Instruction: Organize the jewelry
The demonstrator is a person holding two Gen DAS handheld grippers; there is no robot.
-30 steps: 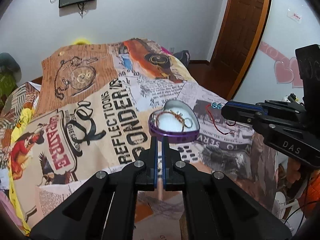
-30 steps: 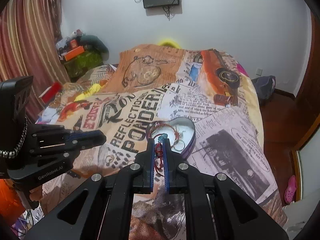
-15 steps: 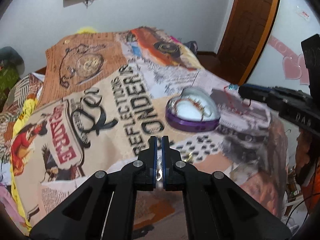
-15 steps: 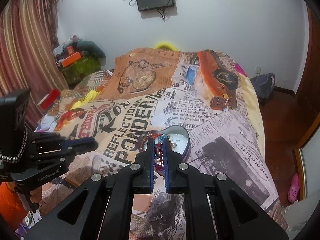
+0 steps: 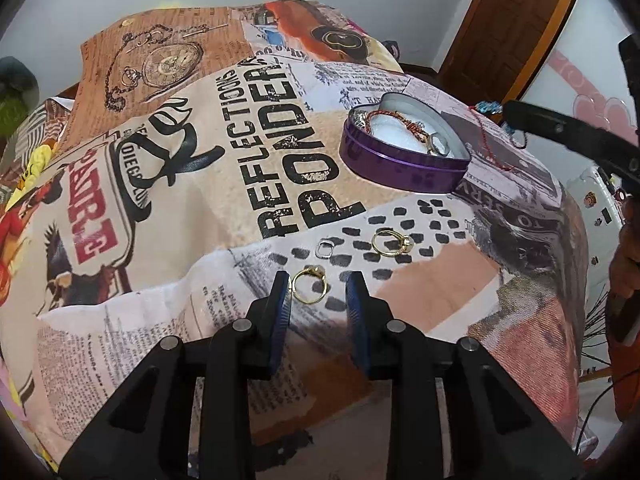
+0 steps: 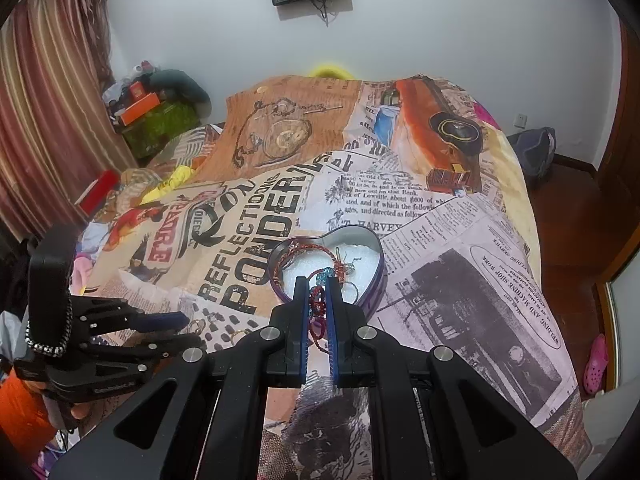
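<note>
- Lower now than a second ago, the left gripper [image 5: 318, 288] hangs close over the printed bedspread [image 5: 200, 168], and three rings that were out of its sight then show ahead of it.
- Its fingers [image 5: 280, 300] have just been opening; they stand a little apart, with a gold ring [image 5: 309, 284] lying on the bed between the tips. Neither pad presses on it.
- Just beyond lie a small silver ring [image 5: 326, 248] and a second gold ring [image 5: 391, 242], near each other on the dotted patch of the print.
- The right gripper [image 6: 318, 286] has barely shifted. Its fingers are clamped on a red cord bracelet [image 6: 316, 308] with blue beads, whose loops bunch in the narrow gap between the pads and hang below them.
- That bracelet is held over the near edge of the purple heart-shaped tin [image 5: 400, 160], which sits open on the bed with a white lining.
- Inside the tin lie a red-and-gold cord and some small rings; they tangle together and how many there are is hard to tell.
- In the left wrist view the right gripper is cut off at the picture's right edge, only one finger and the beads showing.
- The hand holding the left gripper is mostly hidden behind it in the right wrist view.
</note>
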